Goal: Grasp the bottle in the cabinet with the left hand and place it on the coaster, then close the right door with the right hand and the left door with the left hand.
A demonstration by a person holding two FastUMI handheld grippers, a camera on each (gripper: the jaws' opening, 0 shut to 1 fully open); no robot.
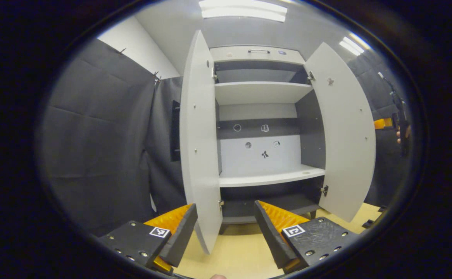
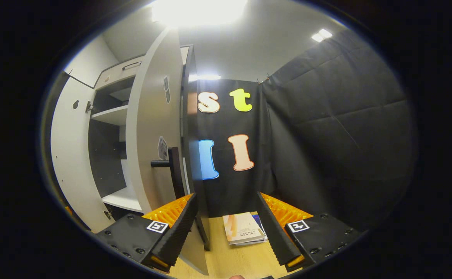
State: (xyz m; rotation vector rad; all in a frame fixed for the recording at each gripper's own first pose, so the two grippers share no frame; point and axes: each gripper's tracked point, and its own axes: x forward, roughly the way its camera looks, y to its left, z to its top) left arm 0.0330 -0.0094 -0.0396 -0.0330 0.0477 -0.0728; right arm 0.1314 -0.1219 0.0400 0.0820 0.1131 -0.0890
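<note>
The white cabinet (image 1: 259, 155) stands ahead on the wooden table with both doors swung wide. Its left door (image 1: 199, 135) is edge-on just beyond my left gripper (image 1: 226, 217), which is open with nothing between its fingers. The right door (image 1: 346, 135) hangs open to the right. In the right gripper view that right door (image 2: 152, 128) shows its outer face and dark handle (image 2: 168, 162), and the left door (image 2: 69, 155) stands behind it. My right gripper (image 2: 226, 228) is open beside the right door's edge, holding nothing.
White shelves (image 1: 268, 178) sit inside the cabinet, and a drawer (image 1: 259, 51) tops it. A few books (image 2: 243, 228) lie on the tabletop (image 2: 230, 259) against the black booth cloth. A hand with the other gripper (image 1: 400, 124) shows far right past the right door.
</note>
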